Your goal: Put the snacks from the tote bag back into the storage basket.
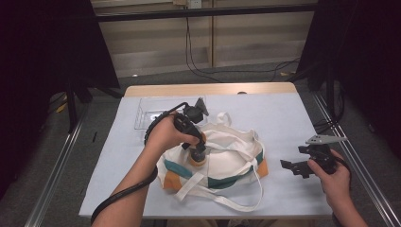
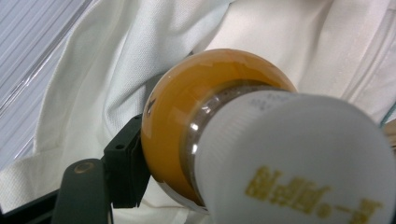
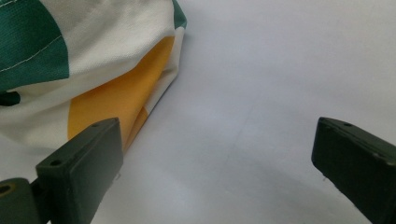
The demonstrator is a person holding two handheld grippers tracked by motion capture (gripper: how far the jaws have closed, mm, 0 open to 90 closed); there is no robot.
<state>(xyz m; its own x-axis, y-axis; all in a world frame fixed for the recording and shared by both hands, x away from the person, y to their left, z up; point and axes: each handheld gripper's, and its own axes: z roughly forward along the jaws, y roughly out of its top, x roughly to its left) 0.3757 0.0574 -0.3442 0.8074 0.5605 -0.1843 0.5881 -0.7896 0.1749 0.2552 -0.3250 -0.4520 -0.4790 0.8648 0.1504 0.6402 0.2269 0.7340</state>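
Observation:
A white cloth bag (image 1: 227, 158) with green and orange patches and long straps lies in the middle of the table. My left gripper (image 1: 198, 150) points down into its open top, shut on an orange bottle (image 1: 197, 160). In the left gripper view the round orange bottle (image 2: 182, 112) with its white screw cap (image 2: 299, 154) sits against one black finger (image 2: 123, 168), with the bag's white cloth (image 2: 116, 60) behind. My right gripper (image 1: 289, 166) rests to the right of the bag, open, with bare table between its jaws (image 3: 215, 172). The bag's orange corner (image 3: 112, 102) lies just beyond its left jaw.
A clear plastic tray (image 1: 146, 113) lies at the back left of the pale blue table cover (image 1: 279, 118). The bag's straps (image 1: 236, 203) trail toward the front edge. Metal rails run along both sides of the table, and cables hang at the back.

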